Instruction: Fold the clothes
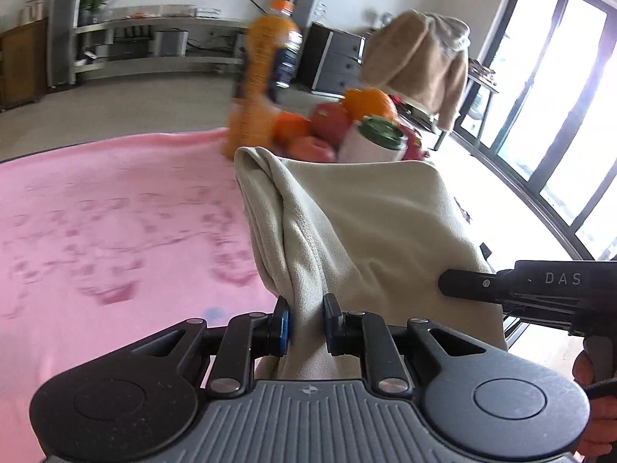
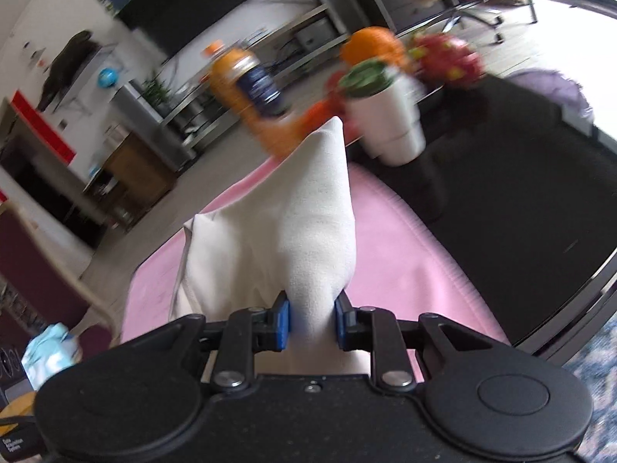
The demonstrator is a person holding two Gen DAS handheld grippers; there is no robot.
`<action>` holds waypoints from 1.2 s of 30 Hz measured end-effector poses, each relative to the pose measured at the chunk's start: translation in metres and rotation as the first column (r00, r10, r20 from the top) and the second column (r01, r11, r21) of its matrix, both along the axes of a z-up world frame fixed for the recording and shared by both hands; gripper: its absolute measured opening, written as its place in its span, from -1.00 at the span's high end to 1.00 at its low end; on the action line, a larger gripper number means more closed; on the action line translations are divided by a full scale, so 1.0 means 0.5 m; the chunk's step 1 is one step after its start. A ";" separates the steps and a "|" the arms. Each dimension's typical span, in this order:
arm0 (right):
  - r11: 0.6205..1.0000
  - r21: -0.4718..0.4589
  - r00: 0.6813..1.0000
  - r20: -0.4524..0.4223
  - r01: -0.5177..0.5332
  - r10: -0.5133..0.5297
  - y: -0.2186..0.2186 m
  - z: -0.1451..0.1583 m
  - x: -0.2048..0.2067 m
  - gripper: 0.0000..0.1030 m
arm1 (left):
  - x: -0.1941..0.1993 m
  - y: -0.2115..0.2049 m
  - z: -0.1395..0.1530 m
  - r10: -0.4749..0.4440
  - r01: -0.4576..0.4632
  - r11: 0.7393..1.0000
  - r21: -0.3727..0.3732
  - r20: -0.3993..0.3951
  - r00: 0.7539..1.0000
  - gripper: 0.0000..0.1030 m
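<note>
- Cream garment (image 1: 366, 223) is hanging up off the pink blanket (image 1: 115, 231), pinched at two spots and draping between the two grippers.
- Left gripper (image 1: 306, 324) is clamping a bunched fold of the cloth, with the blue-padded fingers (image 1: 283, 326) pressing in on it from both sides.
- Right gripper (image 2: 312, 322) is doing the same thing in its own view: fingers (image 2: 283, 324) squeezed onto a thick wad of the fabric, which is sticking up in a peak ahead of the camera.
- From the left wrist view the right gripper's black body (image 1: 540, 289) is showing at the right edge, nosing into the far side of the cloth, and part of a person's hand (image 1: 590, 405) is gripping its handle.
- Pink blanket is lying spread over the counter (image 2: 501, 212), whose dark top is showing bare to the right of it.
- Behind the cloth, at the far end, a juice bottle (image 1: 270, 73) is standing next to a pile of fruit (image 1: 347, 115) and a white cup with a green lid (image 2: 389, 115).
- Both views are pretty motion-blurred, so finer detail on the garment is hard to make out.
- Further back, a tan garment (image 1: 420, 61) is draped over something, I can't tell what.
</note>
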State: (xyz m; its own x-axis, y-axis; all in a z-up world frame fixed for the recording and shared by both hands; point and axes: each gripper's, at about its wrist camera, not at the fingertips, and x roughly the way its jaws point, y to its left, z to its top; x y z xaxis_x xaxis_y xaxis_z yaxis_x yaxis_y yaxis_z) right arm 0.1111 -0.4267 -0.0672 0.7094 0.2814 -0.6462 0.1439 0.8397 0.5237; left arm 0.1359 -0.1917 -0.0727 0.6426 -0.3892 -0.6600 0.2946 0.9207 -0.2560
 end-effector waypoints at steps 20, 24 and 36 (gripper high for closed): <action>0.988 0.063 0.983 -0.132 0.139 -0.130 -0.175 -0.136 0.061 0.76 | 0.092 -0.125 -0.111 -0.046 0.055 0.990 0.127 -0.078 0.996 0.63; 0.996 0.071 0.951 -0.307 0.058 -0.033 -0.139 -0.195 0.099 0.75 | 0.079 -0.173 -0.156 -0.103 0.132 0.971 0.199 -0.148 0.984 0.61; 0.994 -0.110 0.918 -0.397 -0.030 -0.016 -0.040 -0.102 0.050 0.50 | 0.005 -0.114 -0.106 -0.086 0.140 0.941 0.307 -0.184 0.979 0.67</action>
